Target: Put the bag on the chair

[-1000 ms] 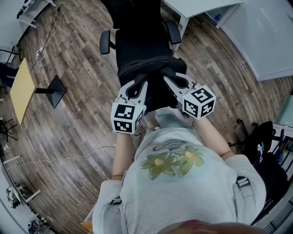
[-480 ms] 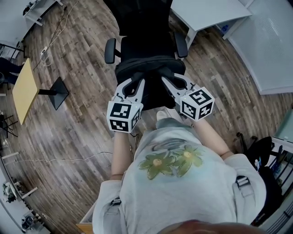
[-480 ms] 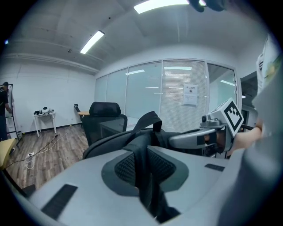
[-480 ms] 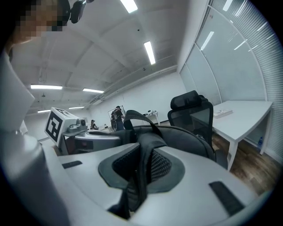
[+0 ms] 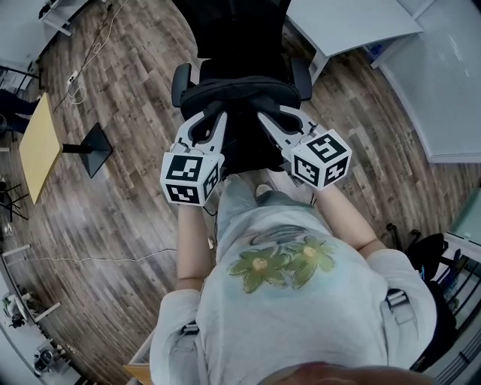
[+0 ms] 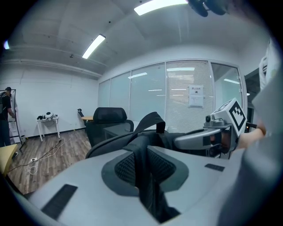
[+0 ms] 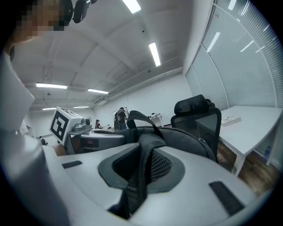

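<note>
A black backpack [image 5: 242, 124] hangs between my two grippers, right in front of a black office chair [image 5: 240, 45] and over the front of its seat. My left gripper [image 5: 213, 124] is shut on one black shoulder strap [image 6: 142, 170]. My right gripper [image 5: 270, 125] is shut on the other strap [image 7: 142, 170]. In the left gripper view the bag's top handle [image 6: 152, 120] loops up just beyond my left gripper [image 6: 143, 165], with the chair [image 6: 108, 120] behind it. From the right gripper [image 7: 141, 165] the chair's backrest and headrest [image 7: 199, 115] stand close on the right.
A white desk [image 5: 353, 22] stands right of the chair. A yellow tabletop [image 5: 37, 143] and a black stand base [image 5: 94, 150] are at the left, with cables [image 5: 83, 56] on the wood floor. Dark bags [image 5: 428, 256] lie lower right. A person [image 6: 5, 117] stands far off.
Both grippers have carried the bag forward, towards the chair, and a little upward. The person has stepped after them. Both grips on the straps are unchanged.
</note>
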{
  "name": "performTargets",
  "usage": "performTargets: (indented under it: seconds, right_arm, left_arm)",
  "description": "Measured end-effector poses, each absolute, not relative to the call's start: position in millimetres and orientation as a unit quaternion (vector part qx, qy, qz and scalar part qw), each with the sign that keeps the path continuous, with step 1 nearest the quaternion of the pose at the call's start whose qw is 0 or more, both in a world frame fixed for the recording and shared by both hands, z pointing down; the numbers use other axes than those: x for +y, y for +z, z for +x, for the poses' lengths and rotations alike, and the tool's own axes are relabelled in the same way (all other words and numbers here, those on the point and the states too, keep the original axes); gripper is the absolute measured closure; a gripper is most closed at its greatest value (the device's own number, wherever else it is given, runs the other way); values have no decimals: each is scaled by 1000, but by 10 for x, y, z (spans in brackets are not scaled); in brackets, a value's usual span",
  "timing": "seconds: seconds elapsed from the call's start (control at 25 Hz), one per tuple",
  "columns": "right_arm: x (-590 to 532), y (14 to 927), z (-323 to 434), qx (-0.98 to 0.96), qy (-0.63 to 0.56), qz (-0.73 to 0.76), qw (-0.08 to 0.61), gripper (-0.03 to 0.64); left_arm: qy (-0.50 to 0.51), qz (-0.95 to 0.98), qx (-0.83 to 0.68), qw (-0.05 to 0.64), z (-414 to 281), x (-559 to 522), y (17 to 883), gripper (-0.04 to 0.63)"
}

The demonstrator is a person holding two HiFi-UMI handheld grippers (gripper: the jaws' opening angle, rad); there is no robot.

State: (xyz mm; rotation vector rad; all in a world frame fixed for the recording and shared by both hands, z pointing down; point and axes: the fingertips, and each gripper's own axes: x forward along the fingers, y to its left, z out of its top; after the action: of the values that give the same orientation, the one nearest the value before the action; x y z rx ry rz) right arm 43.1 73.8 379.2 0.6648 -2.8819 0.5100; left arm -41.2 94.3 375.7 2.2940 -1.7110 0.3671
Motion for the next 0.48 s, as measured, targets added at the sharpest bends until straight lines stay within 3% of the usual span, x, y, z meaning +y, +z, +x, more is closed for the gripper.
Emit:
performTargets:
  seconds: [0.48]
  right_arm:
    - [16, 3654, 254, -941, 177, 283, 51, 561]
  left_arm:
    - [133, 827, -534, 118, -601, 93, 3631, 531]
